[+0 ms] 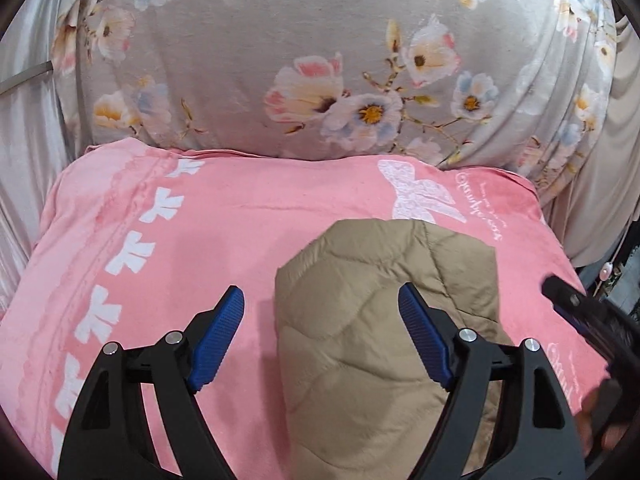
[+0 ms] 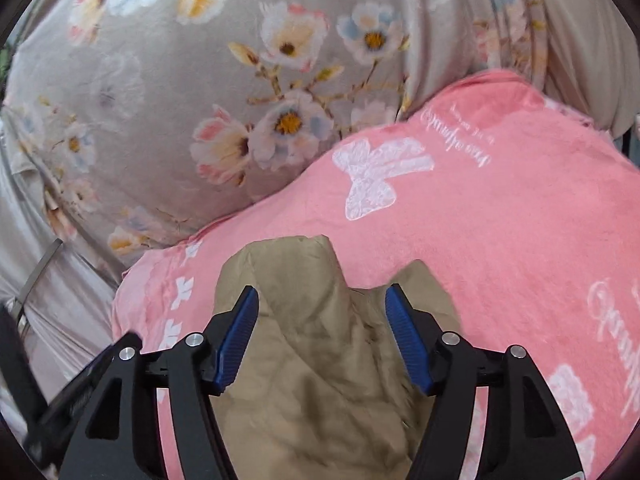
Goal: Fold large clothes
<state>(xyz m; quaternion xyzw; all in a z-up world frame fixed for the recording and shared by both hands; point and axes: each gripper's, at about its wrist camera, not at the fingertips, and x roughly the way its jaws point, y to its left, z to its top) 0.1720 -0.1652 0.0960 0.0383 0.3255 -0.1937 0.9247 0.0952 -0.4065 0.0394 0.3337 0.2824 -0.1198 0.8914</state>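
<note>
A tan quilted garment lies folded on a pink blanket with white bows. My left gripper hangs above the garment's left edge, open, its blue pads touching nothing. In the right wrist view the same tan garment lies rumpled below my right gripper, which is open with nothing pinched between its fingers. The other gripper shows as a dark shape at the right edge of the left wrist view.
A grey floral bedsheet bulges behind the pink blanket. Pale curtains hang at the left, with a metal strap low on them. Beige cloth and dark clutter sit at the far right.
</note>
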